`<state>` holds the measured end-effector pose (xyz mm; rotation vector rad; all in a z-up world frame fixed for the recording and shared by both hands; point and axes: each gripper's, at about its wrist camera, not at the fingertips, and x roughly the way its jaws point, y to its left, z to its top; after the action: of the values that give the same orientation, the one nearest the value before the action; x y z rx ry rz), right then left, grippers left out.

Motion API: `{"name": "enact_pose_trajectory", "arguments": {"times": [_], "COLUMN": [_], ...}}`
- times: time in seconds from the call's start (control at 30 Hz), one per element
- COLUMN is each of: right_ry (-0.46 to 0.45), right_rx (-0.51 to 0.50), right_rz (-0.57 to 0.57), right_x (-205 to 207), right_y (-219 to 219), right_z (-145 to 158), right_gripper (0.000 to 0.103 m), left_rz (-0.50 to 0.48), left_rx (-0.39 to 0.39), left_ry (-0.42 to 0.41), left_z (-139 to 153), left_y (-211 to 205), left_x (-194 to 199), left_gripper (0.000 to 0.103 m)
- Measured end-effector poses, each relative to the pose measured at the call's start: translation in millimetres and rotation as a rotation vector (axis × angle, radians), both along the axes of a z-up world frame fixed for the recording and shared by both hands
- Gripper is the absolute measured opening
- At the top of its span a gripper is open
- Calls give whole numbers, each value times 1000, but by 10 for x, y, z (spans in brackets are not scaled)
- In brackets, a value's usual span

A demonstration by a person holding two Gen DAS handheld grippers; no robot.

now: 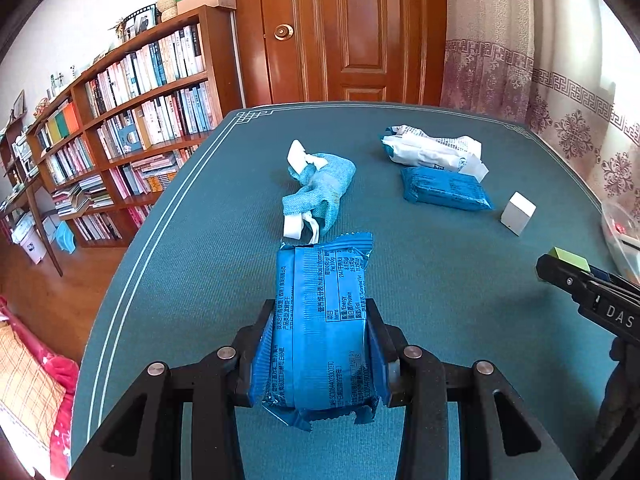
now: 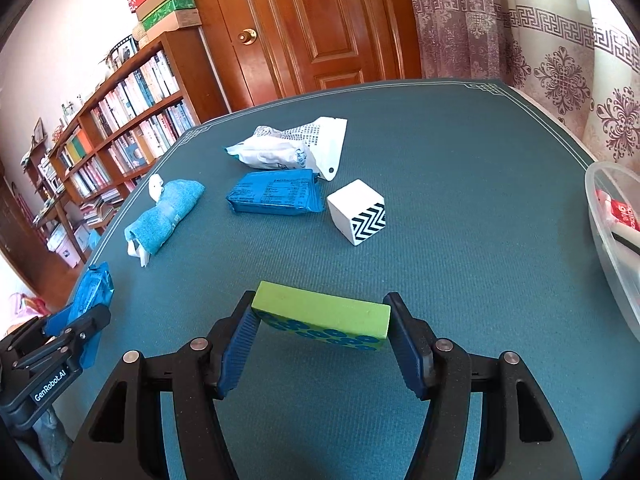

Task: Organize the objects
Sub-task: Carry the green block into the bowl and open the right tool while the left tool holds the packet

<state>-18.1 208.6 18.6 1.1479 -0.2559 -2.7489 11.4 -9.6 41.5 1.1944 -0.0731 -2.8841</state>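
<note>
Teal-covered table [image 2: 460,240] in a room with a bookshelf [image 1: 132,120] and a wooden door [image 1: 344,28]. Left gripper [image 1: 320,344] has its jaws pinching a blue snack packet [image 1: 320,320] just above the cloth. Right gripper [image 2: 320,340] is clamped on a green block [image 2: 324,312]. Second blue packet [image 2: 276,196], white bag [image 2: 288,148], rolled blue towel [image 2: 164,216] and zigzag cube [image 2: 356,212] sit further back.

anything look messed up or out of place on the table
The white bag at the far side lies crumpled and looks torn open. The blue towel is loosely bunched, not folded. Nothing looks spilled.
</note>
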Motion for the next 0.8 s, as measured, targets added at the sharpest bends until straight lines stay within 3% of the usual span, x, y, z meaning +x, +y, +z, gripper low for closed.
{"name": "enact_pose_trajectory", "arguments": {"times": [0.8], "right_ry": [44], "right_rx": [-15], "right_rz": [-96], "right_x": [260], "right_y": [706], "right_z": [126], "right_gripper": [64], "left_rz": [-172], "left_rx": [-66], "left_ry": [18], "left_z": [127], "left_y": [821], "left_x": [-7], "left_gripper": [43]}}
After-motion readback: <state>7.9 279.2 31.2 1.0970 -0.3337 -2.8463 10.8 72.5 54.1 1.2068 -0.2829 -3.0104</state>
